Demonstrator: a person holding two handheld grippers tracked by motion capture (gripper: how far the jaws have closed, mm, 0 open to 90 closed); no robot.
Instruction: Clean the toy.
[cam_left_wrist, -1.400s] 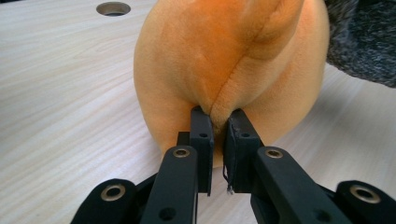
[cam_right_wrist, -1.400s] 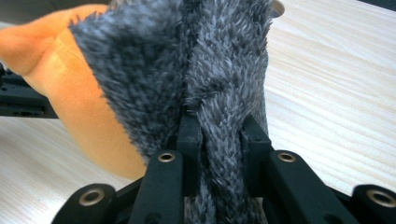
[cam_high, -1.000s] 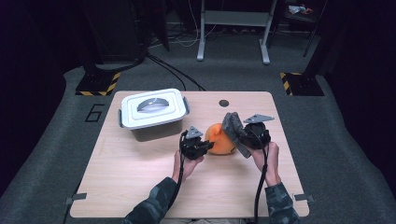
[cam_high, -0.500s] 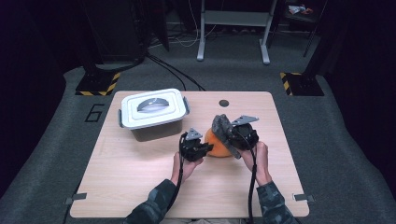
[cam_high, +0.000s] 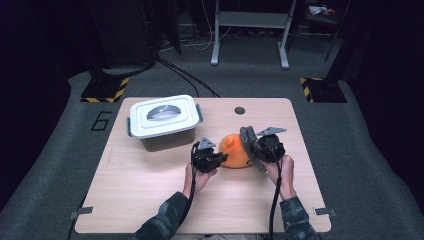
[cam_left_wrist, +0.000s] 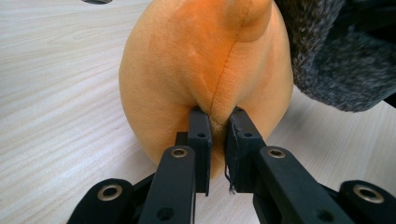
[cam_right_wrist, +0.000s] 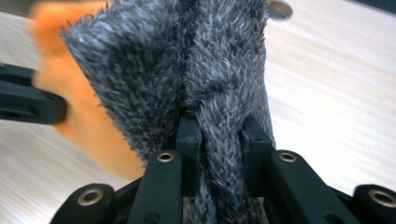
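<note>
Plush toy (cam_high: 234, 150): orange, soft, on the table (cam_high: 150, 190) between both grippers, near the lidded box (cam_high: 162, 120).
Left gripper (cam_left_wrist: 218, 122): jaws nearly shut, pinching a fold of orange fabric at the seam.
Right gripper (cam_right_wrist: 219, 126): jaws closed on a grey cloth (cam_right_wrist: 187, 60) pressed against the toy's far side.
Axis: teardrop shape, long axis seemingly across the table, narrow nub leading away from the left gripper.
Risk: thin pinch may slip off the seam; cloth pressure could roll the toy.

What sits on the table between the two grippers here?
An orange plush toy fills that gap in the high view. The left gripper pinches its seam; the right gripper is clamped on a grey fuzzy cloth against the toy.
</note>
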